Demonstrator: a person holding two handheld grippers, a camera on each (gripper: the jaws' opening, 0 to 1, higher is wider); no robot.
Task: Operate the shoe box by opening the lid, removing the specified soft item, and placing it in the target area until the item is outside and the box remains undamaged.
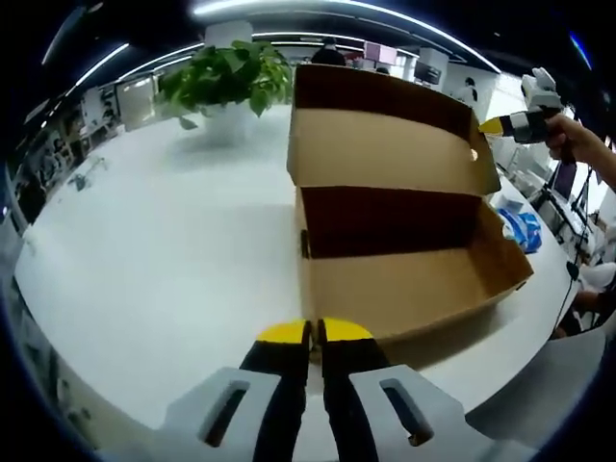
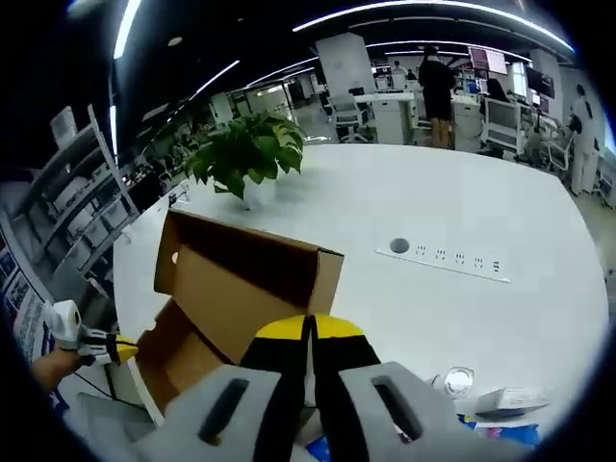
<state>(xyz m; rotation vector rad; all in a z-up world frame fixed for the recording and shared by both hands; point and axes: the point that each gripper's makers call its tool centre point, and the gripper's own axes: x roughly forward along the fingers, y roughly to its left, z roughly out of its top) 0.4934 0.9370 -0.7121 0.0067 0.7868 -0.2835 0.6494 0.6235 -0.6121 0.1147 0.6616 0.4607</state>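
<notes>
Left gripper [image 1: 315,332]: black fingers [image 1: 282,385] with yellow tips, on pale grey slotted mounts. Right gripper [image 2: 310,329] looks identical

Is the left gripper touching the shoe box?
Apart. In the left gripper view the left gripper, fingers together, sits short of the shoe box, with a strip of white table visible between the yellow tips and the box's front wall.

Even, bright light is cast from long ceiling strip lamps [image 1: 318,8], seen as curved white streaks. A soft shadow is thrown inside the open brown cardboard shoe box [image 1: 404,279], and a faint sheen is carried by the round white worktop [image 2: 462,212]. Straight lines are bent by fisheye distortion near the edges, where detail is softened.
</notes>
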